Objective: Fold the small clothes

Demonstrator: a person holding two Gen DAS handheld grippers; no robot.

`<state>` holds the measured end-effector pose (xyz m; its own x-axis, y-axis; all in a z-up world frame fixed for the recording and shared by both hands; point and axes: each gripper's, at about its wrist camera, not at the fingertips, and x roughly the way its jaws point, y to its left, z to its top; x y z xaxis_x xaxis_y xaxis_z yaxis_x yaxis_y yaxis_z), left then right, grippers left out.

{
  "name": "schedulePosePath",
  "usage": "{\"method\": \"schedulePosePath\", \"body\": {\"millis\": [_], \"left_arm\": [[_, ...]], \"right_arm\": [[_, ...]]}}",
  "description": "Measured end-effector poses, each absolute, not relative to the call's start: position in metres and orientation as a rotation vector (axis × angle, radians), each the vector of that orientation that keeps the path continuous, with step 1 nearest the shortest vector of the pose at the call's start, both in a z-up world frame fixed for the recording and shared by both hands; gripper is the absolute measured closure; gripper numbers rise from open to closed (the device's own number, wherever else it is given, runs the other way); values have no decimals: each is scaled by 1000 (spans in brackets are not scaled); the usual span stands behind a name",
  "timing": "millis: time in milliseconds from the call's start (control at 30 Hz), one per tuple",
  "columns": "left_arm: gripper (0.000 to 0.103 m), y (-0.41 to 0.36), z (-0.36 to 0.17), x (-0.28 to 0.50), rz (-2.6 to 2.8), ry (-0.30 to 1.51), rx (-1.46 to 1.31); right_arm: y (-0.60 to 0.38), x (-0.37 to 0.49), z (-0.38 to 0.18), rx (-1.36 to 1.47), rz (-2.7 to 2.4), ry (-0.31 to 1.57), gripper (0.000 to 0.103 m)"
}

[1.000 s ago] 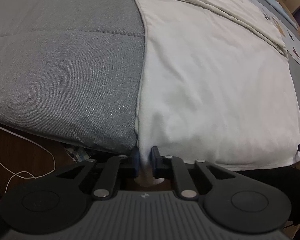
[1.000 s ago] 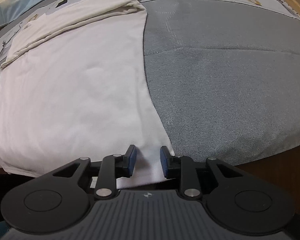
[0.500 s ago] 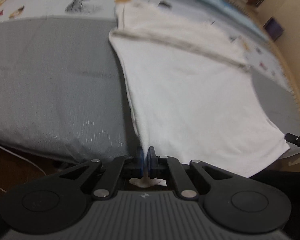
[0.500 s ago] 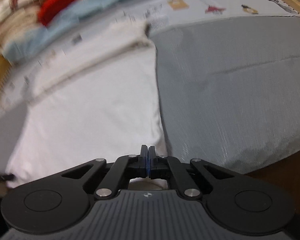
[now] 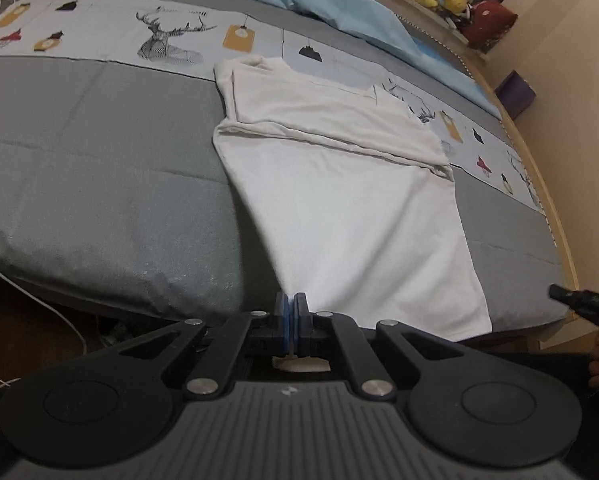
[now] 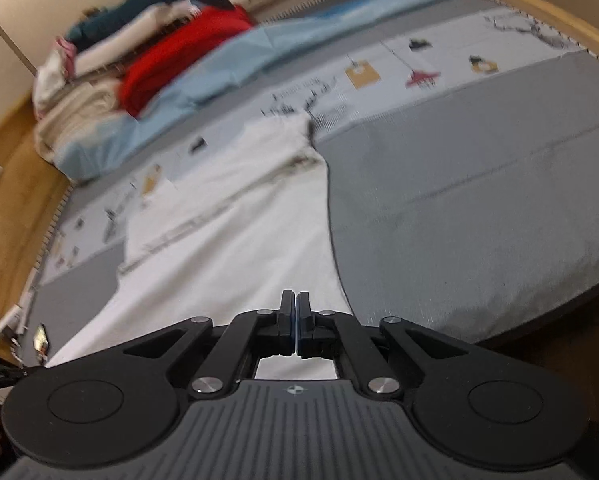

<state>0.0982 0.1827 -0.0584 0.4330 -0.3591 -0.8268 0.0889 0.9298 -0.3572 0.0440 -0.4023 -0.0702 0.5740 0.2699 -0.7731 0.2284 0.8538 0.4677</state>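
- The bed (image 5: 99, 184), under its grey quilt, is my work surface. It is broad and soft, so the garment can lie spread on it and the cloth can slide as I fold. I place everything else relative to the white shirt.
- Beyond the white shirt (image 5: 347, 208) runs a printed band of the bedding (image 5: 167, 40) with deer and tags, and behind that a light blue sheet (image 5: 339, 4). A heap of other clothes (image 6: 171, 52), red, cream and dark teal, is piled well behind the shirt, out of the folding area, I judge so that it cannot tangle with the piece in hand.
- The white shirt lies flat across the middle of the quilt, its far end already doubled over into a thick band, its near hem hanging at the bed's near edge. That narrow shape suggests the sides are folded in and the lengthwise fold comes next.
- My left gripper (image 5: 290, 308) is pressed together on the shirt's near left corner; a scrap of white cloth shows behind the pads. Pinching right at the corner keeps the hem straight.
- My right gripper (image 6: 295, 312) is likewise pinching the shirt's near right corner, with white cloth visible behind the pads. The picture is blurred, so I cannot tell how deep the bite is.
- Holding both corners lets me carry the hem evenly toward the doubled far end. The risk, I judge, is one corner slipping and skewing the fold.
- A white cable (image 5: 39, 304) trails on the floor, below and left of the shirt, clear of my work.
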Motion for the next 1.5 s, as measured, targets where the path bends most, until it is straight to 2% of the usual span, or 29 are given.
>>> {"method": "schedulePosePath", "body": {"millis": [33,67,133,267,433,500,533,567,633,667,800,1000,1200,1267,1300,1500], "left_arm": [[102,181,-63,103,-284,1094,-276],[101,180,-69,109,-273,1109,-282],[101,180,-82,117,-261,1141,-305],[101,178,-105,129,-239,1185,-321],[100,182,-129,140,-204,1233,-375],[99,184,-135,144,-173,1248,-386],[95,185,-139,145,-160,1259,-390],[93,186,-142,146,-152,1268,-392],[81,188,-149,148,-125,1290,-385],[79,189,-153,149,-117,1300,-382],[63,186,-173,153,-102,1370,-376],[55,165,-201,156,-119,1436,-283],[56,158,-217,154,-79,1440,-202],[74,154,-217,152,-96,1428,-179],[96,152,-216,150,-120,1429,-175],[100,143,-180,131,-182,1361,-74]], "right_arm": [[-397,46,-75,541,-2,982,96],[-390,53,-85,511,-23,1001,84],[-379,69,-111,488,-34,1062,67],[-358,91,-169,392,-71,1215,66],[-353,104,-196,341,-67,1280,64],[-348,104,-195,298,-55,1276,77],[-345,103,-194,276,-45,1274,100],[-344,102,-193,272,-31,1276,99],[-347,99,-189,300,-22,1261,100],[-351,99,-184,310,-24,1250,100],[-374,90,-170,426,-65,1201,100],[-387,83,-172,459,-123,1206,100],[-384,86,-189,435,-121,1245,99],[-382,89,-194,424,-118,1258,99],[-381,91,-196,414,-117,1262,99],[-381,91,-187,417,-90,1241,100]]}}
